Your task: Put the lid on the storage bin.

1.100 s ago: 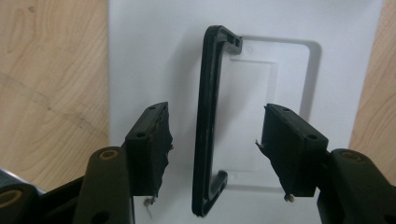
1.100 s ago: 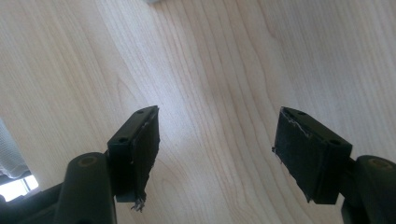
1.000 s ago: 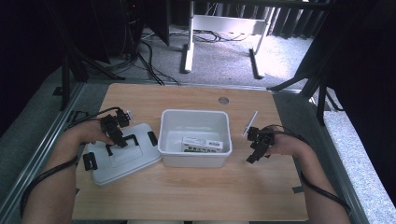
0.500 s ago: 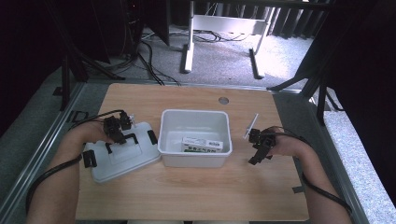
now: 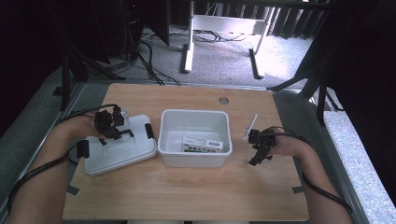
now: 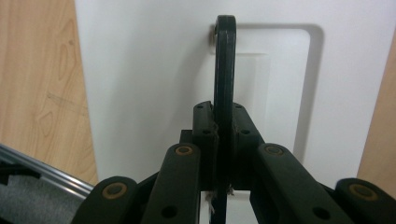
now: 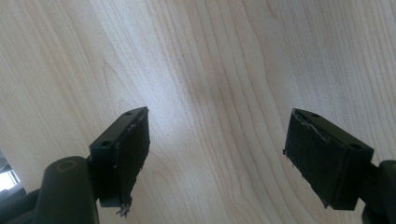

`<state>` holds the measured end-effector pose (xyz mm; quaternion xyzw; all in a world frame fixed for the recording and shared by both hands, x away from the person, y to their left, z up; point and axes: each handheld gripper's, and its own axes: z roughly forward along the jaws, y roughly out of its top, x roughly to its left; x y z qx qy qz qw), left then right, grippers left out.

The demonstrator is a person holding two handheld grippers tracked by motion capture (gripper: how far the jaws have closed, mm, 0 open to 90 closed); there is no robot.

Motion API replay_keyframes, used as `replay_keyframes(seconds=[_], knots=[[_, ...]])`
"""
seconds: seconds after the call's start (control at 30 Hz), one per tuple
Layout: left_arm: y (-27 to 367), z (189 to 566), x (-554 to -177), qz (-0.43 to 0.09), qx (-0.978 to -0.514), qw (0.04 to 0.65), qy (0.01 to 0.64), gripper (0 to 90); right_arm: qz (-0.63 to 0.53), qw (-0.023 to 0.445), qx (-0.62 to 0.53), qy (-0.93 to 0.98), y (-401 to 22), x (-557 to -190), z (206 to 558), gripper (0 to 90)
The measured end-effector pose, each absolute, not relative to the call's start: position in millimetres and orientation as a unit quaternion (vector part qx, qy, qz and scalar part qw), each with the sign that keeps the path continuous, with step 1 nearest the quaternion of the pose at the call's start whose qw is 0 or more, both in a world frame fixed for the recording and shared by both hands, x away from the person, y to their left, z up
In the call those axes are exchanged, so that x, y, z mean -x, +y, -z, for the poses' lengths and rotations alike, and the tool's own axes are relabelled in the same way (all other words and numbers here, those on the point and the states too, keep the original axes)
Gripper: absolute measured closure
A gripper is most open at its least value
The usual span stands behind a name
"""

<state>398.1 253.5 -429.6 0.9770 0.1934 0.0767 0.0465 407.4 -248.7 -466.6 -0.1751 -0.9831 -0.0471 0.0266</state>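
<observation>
High view: white bin point(image 5: 195, 128) sits just beside lid point(image 5: 119, 149).

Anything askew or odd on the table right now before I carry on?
The white lid lies skewed beside the white bin, not square to it, one end seemingly raised. The left tongs are shut on its black handle. The right tongs hang open over bare table. Nothing spilled or damaged.

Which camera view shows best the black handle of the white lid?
The left gripper view: the handle stands up close, pinched between the left gripper pads over the lid. In the high view it is small and half hidden. The right gripper view looks at wood.
</observation>
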Motion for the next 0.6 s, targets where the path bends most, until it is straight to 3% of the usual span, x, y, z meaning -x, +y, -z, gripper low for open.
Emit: replay_keyframes(seconds=[0.6], knots=[[255, 366, -381, -0.103, -0.979, 0.064, 0.165, 84.6, 0.049, 0.023, 0.174, -0.983, -249, -406, 459, 21.7]])
